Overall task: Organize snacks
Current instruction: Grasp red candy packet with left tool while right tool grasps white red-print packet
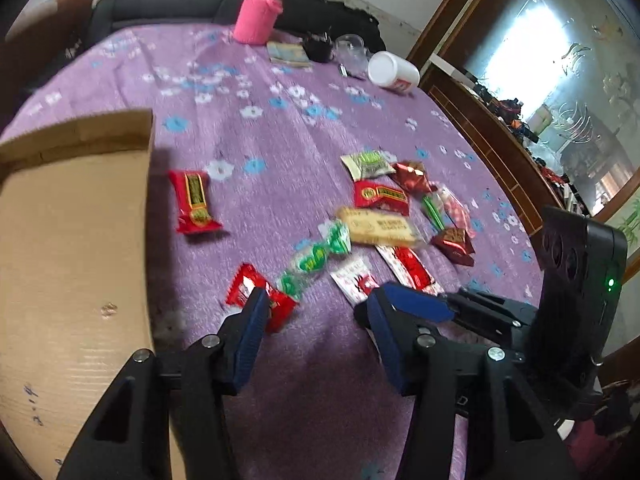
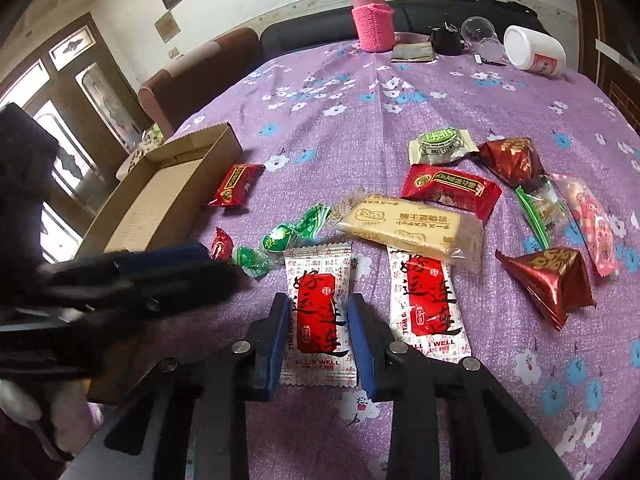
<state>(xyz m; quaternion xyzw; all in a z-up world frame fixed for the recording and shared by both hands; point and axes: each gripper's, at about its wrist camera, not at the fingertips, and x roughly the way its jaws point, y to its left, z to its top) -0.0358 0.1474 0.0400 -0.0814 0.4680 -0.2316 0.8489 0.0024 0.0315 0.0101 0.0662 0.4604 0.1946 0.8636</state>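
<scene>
Several wrapped snacks lie on a purple flowered tablecloth (image 2: 400, 92). My right gripper (image 2: 318, 312) is open, its jaws on either side of a white and red packet (image 2: 318, 312) that lies flat; whether the pads touch it I cannot tell. A matching packet (image 2: 428, 304) lies beside it under a beige cracker bar (image 2: 412, 226). My left gripper (image 1: 316, 300) is open above the cloth, its left finger (image 1: 252, 320) over a small red candy (image 1: 256, 292). It shows in the right wrist view (image 2: 140, 272) at the left. An open cardboard box (image 1: 68, 240) stands to the left.
A red packet (image 1: 194, 200) lies near the box. Green candies (image 2: 280, 240), red foil pyramids (image 2: 544, 280), a green packet (image 2: 440, 144) and a pink packet (image 2: 588, 224) are scattered. A pink flask (image 2: 370, 16), a white jar (image 2: 534, 52) and a clear cup (image 2: 478, 32) stand at the far edge.
</scene>
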